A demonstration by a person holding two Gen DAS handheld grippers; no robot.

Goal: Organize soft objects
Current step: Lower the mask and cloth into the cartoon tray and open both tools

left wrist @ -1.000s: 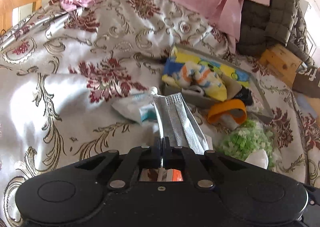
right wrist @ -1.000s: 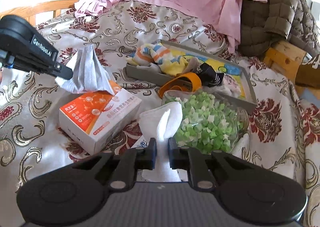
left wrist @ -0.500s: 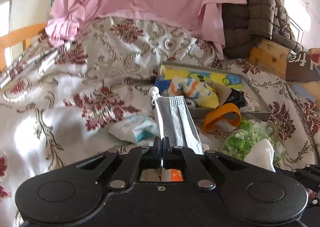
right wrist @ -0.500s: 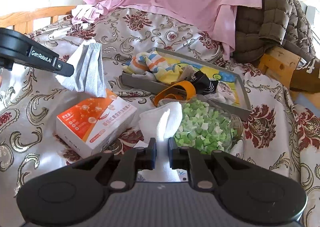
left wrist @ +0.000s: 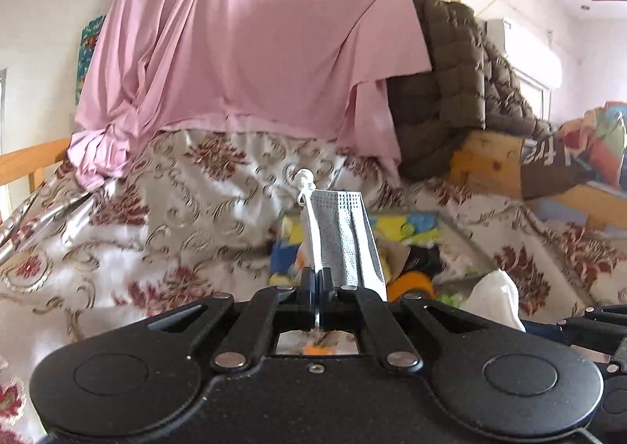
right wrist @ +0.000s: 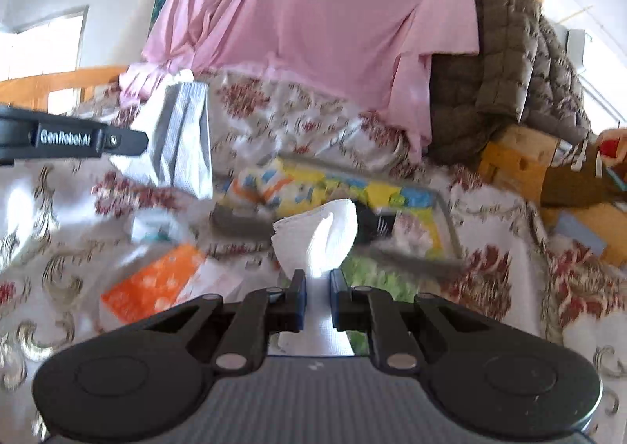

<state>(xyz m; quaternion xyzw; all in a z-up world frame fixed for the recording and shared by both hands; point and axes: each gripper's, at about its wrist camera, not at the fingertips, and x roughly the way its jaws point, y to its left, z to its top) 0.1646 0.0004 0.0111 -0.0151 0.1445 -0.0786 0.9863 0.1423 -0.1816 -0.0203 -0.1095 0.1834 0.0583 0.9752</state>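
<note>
Left to right below you: an orange box [right wrist: 153,281], then the grey tray [right wrist: 450,224] of colourful cloths. Your left gripper [left wrist: 317,279] has its fingers pinched tight on the grey face mask [left wrist: 345,236] — held upright above the tray. Your right gripper [right wrist: 315,281] grips a white sock [right wrist: 317,240], fingers slightly apart. Floral bedspread [left wrist: 156,232] on the bed; pink sheet [left wrist: 254,44] hangs behind.
</note>
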